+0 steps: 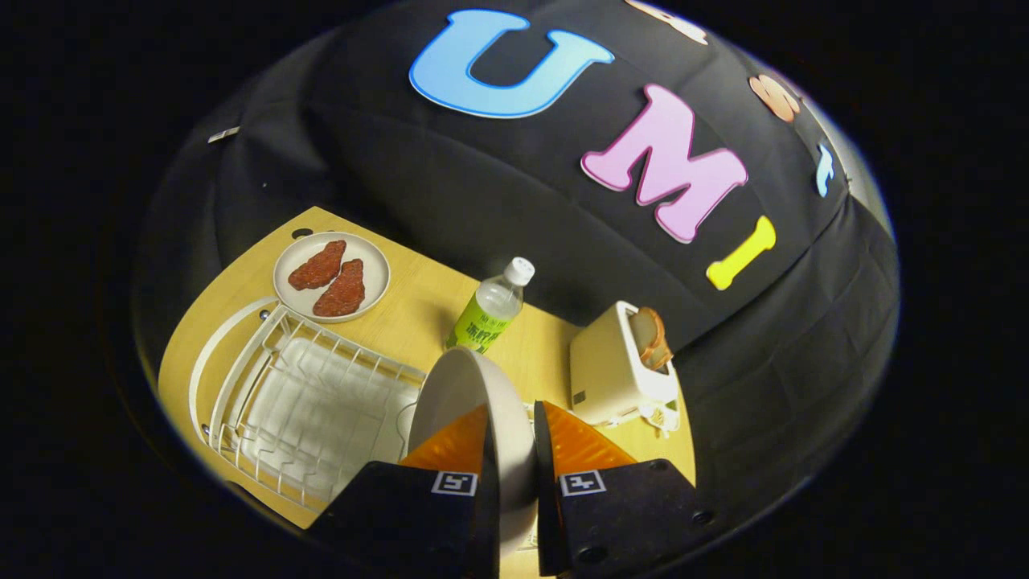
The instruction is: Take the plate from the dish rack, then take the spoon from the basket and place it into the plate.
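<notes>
A plain pale plate (462, 386) stands on edge between the two fingers of my gripper (511, 442), which is shut on its rim. The plate hangs lifted, just to the right of the white wire dish rack (305, 402) that sits on the wooden table (418, 305). The rack's slots look bare. The lower part of the plate is hidden behind the fingers.
Beyond the rack lies a second plate (331, 276) with two pieces of reddish meat. A clear bottle (490, 310) with a green label stands ahead of the fingers. A cream toaster (615, 366) with bread slices sits to the right, near the table's edge.
</notes>
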`<state>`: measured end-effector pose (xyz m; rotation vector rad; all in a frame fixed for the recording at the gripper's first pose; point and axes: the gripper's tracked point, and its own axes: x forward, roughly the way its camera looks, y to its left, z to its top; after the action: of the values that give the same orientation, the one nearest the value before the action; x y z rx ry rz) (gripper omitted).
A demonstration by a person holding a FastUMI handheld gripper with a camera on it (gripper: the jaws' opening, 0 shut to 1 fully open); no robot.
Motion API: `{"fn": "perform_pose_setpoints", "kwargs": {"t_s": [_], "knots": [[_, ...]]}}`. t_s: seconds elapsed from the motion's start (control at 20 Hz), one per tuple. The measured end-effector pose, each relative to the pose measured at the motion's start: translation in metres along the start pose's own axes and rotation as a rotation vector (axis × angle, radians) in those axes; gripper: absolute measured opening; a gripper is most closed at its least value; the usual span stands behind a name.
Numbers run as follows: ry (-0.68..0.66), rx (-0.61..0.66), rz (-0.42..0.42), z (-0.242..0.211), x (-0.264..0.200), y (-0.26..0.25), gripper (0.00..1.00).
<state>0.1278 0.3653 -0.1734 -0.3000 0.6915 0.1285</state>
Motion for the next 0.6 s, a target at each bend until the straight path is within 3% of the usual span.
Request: {"fn": "perform_pose_setpoints", "kwargs": {"t_s": [0.3, 0.6], "knots": [[-0.103, 0.134, 0.034, 0.026, -0.025, -0.041, 0.22], [-0.179, 0.331, 0.191, 0.02, -0.068, -0.101, 0.23]]}}
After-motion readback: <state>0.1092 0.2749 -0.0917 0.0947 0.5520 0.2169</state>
